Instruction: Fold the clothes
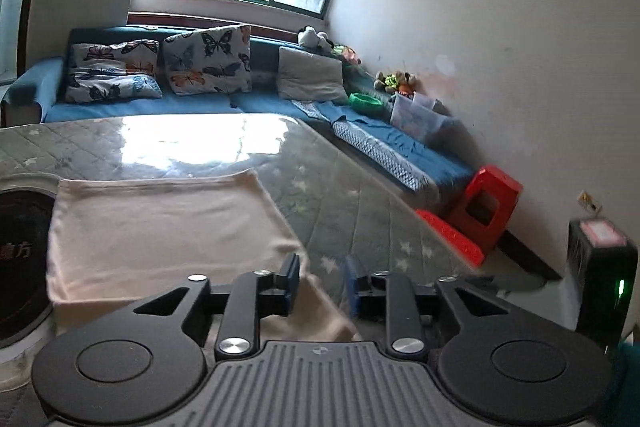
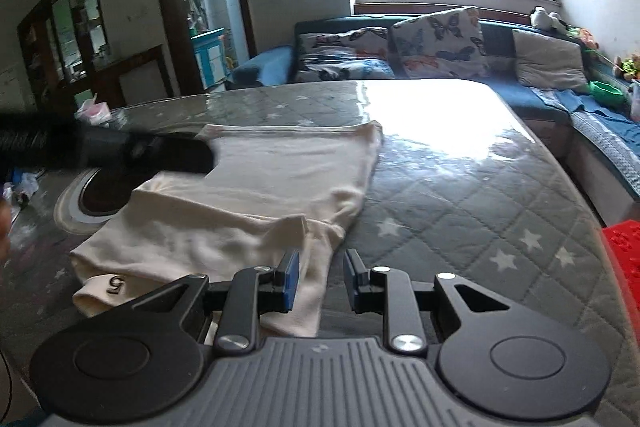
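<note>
A cream-white garment (image 1: 160, 227) lies partly folded on a grey quilted table cover with white stars (image 1: 360, 211). In the right wrist view the garment (image 2: 260, 195) has a folded flap and a sleeve cuff with a small dark tag at the near left. My left gripper (image 1: 322, 281) is open, its jaws apart over the garment's near right corner. My right gripper (image 2: 320, 279) is open, its jaws apart over the garment's near right edge. The left gripper's black body (image 2: 120, 151) shows at the left of the right wrist view, over the garment's far left part.
A blue sofa (image 1: 180, 103) with butterfly cushions stands behind the table under a window. A red plastic stool (image 1: 486, 205) and a black device (image 1: 600, 279) stand at the right by the wall. A round dark cooktop (image 2: 100, 195) lies partly under the garment's left side.
</note>
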The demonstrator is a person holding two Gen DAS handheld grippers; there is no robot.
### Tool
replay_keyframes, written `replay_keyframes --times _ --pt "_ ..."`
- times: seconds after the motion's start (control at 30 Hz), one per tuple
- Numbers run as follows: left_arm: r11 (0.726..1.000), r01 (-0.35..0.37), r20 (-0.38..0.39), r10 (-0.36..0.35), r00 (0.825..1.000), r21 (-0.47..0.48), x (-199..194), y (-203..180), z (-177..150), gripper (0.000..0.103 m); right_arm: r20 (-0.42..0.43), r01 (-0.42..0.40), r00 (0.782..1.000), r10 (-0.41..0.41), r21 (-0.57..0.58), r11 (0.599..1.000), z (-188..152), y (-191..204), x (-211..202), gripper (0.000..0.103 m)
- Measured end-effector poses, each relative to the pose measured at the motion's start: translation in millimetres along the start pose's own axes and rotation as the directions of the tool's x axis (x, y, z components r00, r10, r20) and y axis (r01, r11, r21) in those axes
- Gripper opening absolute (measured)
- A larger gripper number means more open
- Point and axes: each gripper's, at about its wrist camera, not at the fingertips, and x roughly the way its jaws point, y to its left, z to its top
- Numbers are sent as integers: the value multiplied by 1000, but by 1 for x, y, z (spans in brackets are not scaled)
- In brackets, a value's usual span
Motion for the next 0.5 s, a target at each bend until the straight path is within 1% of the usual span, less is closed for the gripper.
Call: replay_keyframes --times 0.07,0.13,0.2,0.3,0.4,0.5 --pt "999 -34 -5 34 999 6 -8 14 -6 33 3 14 1000 -14 9 1000 0 -4 -3 24" --pt "996 -86 -20 86 996 6 -15 34 -13 33 7 11 1000 -11 12 1000 1 -4 -5 24" --pt "991 -136 -47 136 990 -1 -20 54 -21 33 7 0 1000 0 3 1000 3 0 -3 24" --pt "982 -189 -85 187 979 -13 -29 78 -35 33 0 -22 1000 22 -22 1000 8 9 5 23" --pt "975 -221 -106 219 970 -14 -32 93 -47 33 -7 -35 999 35 -43 998 13 18 16 23" --pt "970 -243 -128 239 962 -17 -32 103 -57 31 -17 -24 1000 23 -62 998 19 24 33 23"
